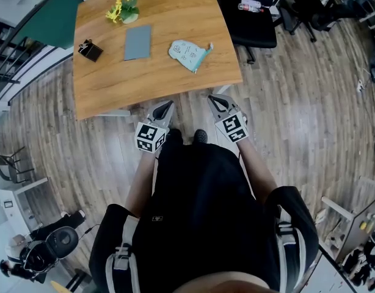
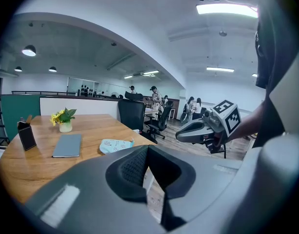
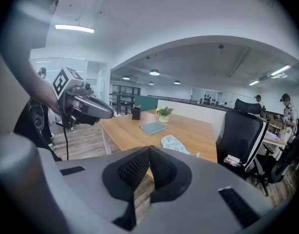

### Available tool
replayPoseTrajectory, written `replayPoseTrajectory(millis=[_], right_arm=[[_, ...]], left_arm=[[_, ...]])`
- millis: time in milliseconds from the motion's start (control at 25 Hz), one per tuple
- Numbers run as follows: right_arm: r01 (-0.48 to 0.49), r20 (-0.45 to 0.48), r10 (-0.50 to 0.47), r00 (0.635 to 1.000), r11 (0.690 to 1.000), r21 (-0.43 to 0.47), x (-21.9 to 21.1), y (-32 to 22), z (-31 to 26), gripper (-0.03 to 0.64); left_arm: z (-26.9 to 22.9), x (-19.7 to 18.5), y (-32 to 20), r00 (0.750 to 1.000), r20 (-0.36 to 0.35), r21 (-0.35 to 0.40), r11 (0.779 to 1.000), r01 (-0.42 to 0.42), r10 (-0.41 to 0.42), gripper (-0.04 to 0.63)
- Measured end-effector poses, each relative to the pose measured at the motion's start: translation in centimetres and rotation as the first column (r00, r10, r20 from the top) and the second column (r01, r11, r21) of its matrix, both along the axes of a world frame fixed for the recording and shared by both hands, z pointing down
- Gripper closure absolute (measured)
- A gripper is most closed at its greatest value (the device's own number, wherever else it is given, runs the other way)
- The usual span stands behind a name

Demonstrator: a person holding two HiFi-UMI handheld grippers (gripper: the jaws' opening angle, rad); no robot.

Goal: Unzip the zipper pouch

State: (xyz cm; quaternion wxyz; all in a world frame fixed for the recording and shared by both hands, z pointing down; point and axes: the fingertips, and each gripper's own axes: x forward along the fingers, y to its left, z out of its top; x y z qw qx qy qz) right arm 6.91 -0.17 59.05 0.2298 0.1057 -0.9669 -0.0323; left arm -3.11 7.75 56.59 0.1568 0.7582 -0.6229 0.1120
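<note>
The wooden table held the zipper pouch, well apart from my left gripper and right gripper, both clenched empty.

pouch zipper: too small | table far edge: cut off

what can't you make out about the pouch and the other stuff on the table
- Zipper on the pouch: too small in the head view to tell whether it is open or shut, and just as small in both gripper views.
- Print on the pouch: too small to read in any view.
- Black thing near the left edge of the table: too small to identify.
</note>
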Motion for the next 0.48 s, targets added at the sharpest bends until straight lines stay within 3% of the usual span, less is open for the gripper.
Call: replayPoseTrajectory(millis=[200, 480], right_arm=[[-0.002, 0.006, 0.002, 1.0, 1.0, 0.0, 0.15, -0.28, -0.06, 0.598], [-0.008, 0.014, 0.008, 1.0, 1.0, -0.001, 0.09, -0.41, -0.12, 0.512]], left_arm=[[-0.08, 0.12, -0.53, 1.0, 0.004, 0.002, 1.0, -0.005, 0.005, 0.595], [-0.3, -0.12, -0.81, 1.0, 0.015, 0.003, 1.0, 0.002, -0.002, 0.533]])
